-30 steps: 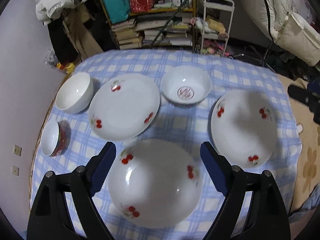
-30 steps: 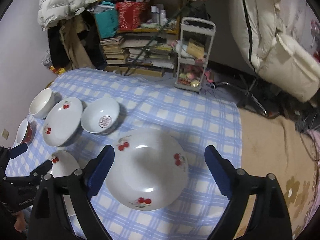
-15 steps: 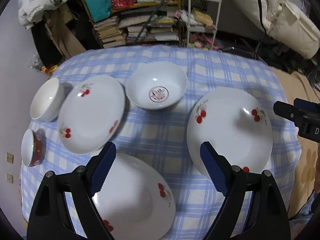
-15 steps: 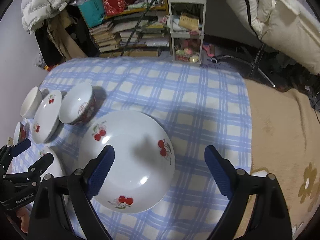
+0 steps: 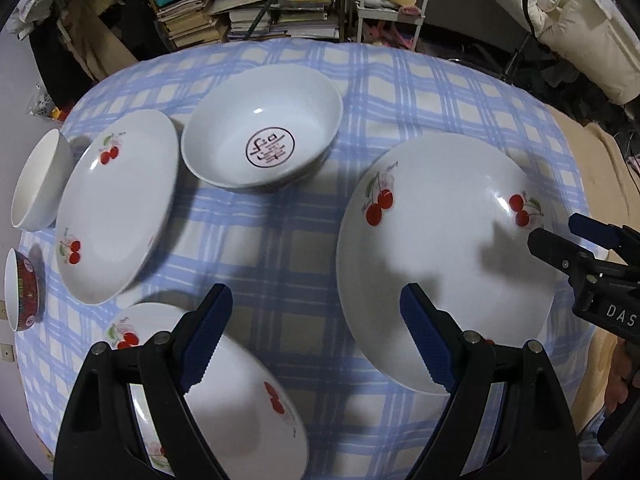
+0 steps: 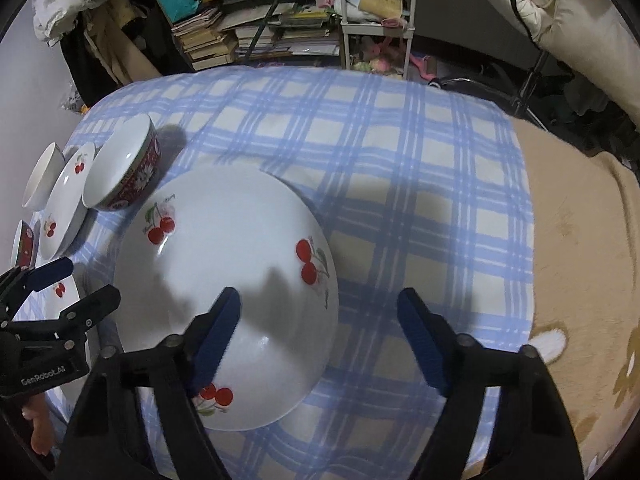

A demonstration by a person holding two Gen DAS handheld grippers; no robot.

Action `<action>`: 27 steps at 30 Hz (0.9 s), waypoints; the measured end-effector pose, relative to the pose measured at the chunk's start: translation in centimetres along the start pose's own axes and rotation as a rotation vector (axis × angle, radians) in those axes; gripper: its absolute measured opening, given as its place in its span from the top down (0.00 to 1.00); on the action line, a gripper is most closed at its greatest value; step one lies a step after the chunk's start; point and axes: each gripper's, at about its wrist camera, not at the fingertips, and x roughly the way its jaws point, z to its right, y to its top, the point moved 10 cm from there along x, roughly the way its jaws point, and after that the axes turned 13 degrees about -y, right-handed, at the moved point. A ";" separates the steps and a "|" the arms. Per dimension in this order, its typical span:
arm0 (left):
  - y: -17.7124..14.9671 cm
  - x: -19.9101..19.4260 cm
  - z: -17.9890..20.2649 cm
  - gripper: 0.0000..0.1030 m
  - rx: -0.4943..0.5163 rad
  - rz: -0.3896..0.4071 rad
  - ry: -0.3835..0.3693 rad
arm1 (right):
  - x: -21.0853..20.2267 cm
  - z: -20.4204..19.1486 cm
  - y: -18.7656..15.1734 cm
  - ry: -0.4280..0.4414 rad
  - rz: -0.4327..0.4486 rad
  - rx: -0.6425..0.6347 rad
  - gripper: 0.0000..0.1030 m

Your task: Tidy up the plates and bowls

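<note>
Along the left edge of the blue-and-white checked tablecloth [image 5: 360, 80] a plain white ceramic bowl [image 5: 38, 184] and a small red-patterned bowl [image 5: 22, 290] are sitting, with a white cherry-print plate [image 5: 116, 208] just beside them and a white bowl bearing a round red emblem [image 5: 264, 140] toward the far middle. At the near left edge another cherry-print plate [image 5: 224, 400] is lying under the left gripper [image 5: 316, 340], whose blue-padded jaws are hanging released, one over the plate's rim, nothing pinched. Over to the right, the big white cherry-print serving plate [image 6: 224, 280] is resting near the right edge of the cloth, and the right gripper [image 6: 320, 328] is hovering over its near rim, jaws closing, one pad above the plate's inside, the other beyond its edge, not yet pressing. The danger here, I'd say: glazed ceramic is slick, so a shallow bite on that rim could let the plate tip and slide out, or knock the red-sided bowl just beside it.
</note>
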 end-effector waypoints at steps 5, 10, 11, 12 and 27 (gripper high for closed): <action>0.1 0.5 0.3 0.40 -0.014 0.020 -0.048 | 0.8 -0.1 -0.5 0.019 -0.017 -0.007 0.73; 0.1 1.4 0.5 0.62 -0.065 -0.007 -0.114 | 1.2 0.2 -0.6 0.041 -0.016 0.005 0.87; 0.2 1.6 0.4 0.67 -0.077 -0.011 -0.117 | 1.2 0.2 -0.7 0.043 -0.016 0.009 0.88; 0.2 1.7 0.4 0.70 -0.084 -0.014 -0.123 | 1.1 0.3 -0.8 0.046 -0.014 0.013 0.90; -0.4 3.4 1.8 0.77 -0.036 -0.106 -0.133 | 1.5 0.8 -0.7 0.160 -0.045 0.099 0.92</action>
